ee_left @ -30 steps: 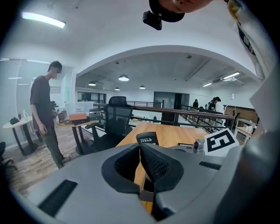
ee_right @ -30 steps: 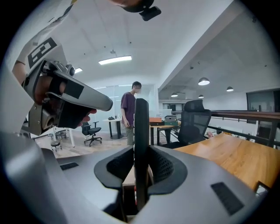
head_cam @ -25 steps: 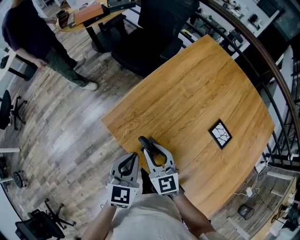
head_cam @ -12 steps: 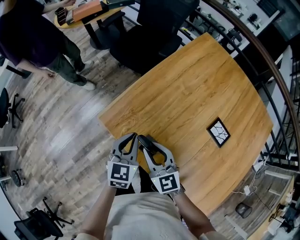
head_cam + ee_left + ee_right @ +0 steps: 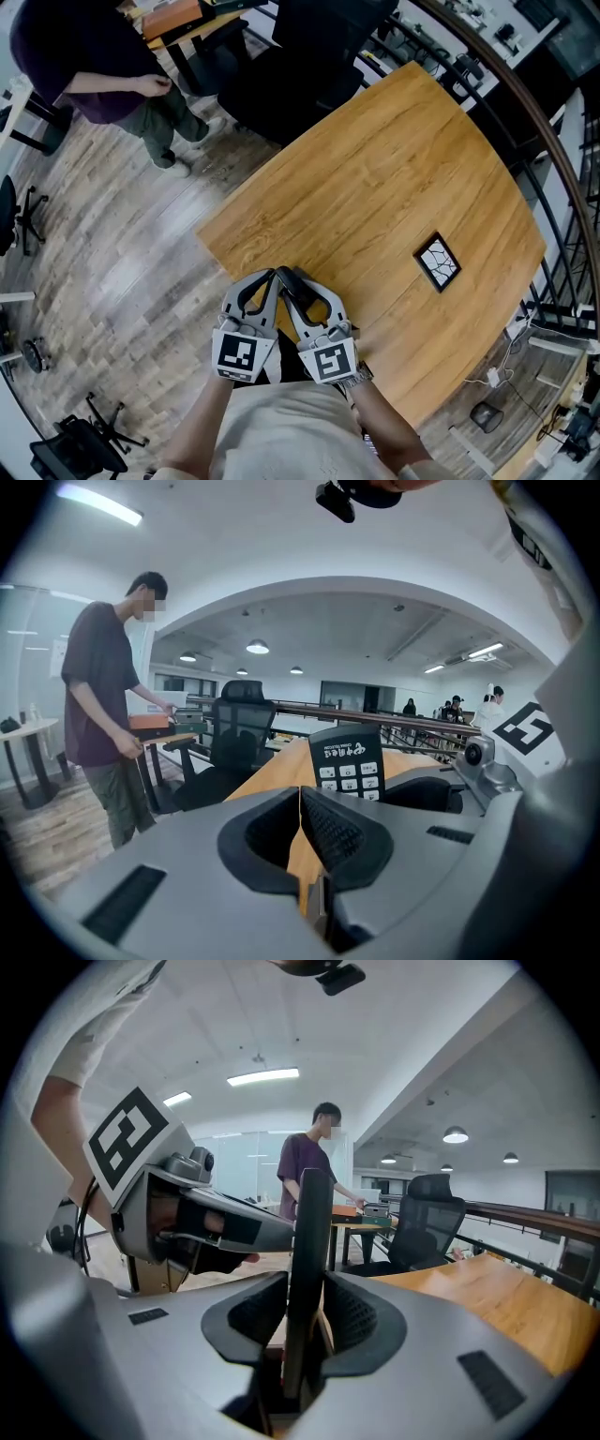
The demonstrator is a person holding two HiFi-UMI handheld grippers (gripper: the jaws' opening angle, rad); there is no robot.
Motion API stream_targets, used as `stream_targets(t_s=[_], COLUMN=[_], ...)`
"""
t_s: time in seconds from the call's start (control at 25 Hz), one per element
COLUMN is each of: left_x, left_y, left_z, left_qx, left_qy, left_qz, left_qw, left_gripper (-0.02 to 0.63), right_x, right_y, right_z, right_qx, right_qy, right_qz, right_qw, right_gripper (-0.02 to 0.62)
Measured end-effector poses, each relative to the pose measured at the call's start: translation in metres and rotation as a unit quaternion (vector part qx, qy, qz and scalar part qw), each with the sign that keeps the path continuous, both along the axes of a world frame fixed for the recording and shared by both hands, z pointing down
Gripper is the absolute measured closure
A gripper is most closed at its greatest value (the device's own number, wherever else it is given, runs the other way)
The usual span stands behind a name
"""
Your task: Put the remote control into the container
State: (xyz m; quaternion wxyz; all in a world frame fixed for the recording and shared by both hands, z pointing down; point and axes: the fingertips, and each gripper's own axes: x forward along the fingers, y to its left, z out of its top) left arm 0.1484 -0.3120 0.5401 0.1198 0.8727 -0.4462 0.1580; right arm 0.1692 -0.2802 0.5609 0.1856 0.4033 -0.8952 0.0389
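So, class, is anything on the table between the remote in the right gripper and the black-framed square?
Nothing visible: only bare table lies between the remote, clamped in the right gripper, and the black-framed square. The shut left gripper is off that path.

**Head view.** Bright, even light falls on you from overhead. The table [image 5: 375, 187] carries a soft sheen, the wood floor [image 5: 122, 272] shows a pale glare patch, and shadows are faint. Straight lines bow toward the edges.

**Gripper views.** A strip light [image 5: 98, 503] and round ceiling lamps [image 5: 258, 647] light the room, and black vignetting rings each fisheye frame. Your left gripper [image 5: 300, 797] is evenly lit, with its pad hollows in shadow. Beyond it the remote control [image 5: 347, 759] is sharp, its keys distinct. In your right gripper [image 5: 305, 1283] it reads as a dark, edge-on silhouette.
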Motion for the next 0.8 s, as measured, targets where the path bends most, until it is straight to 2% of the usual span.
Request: stream_targets(t_s=[0.16, 0.48, 0.8], left_x=[0.003, 0.012, 0.014], left_y=[-0.002, 0.007, 0.016], left_z=[-0.001, 0.008, 0.017], left_qx=[0.009, -0.003, -0.017], left_qy=[0.016, 0.004, 0.01], left_qz=[0.0, 0.026, 0.038], left_qw=[0.9998, 0.9997, 0.9991], left_gripper=[0.591, 0.591, 0.591], right_x=[0.0, 0.006, 0.011], right_y=[-0.002, 0.0, 0.003], right_z=[0.0, 0.002, 0.0], right_qx=[0.0, -0.001, -0.002], right_qy=[0.004, -0.008, -0.02], right_qz=[0.004, 0.013, 0.026], right_qw=[1.0, 1.0, 0.999], right_gripper=[0.479, 0.478, 0.477])
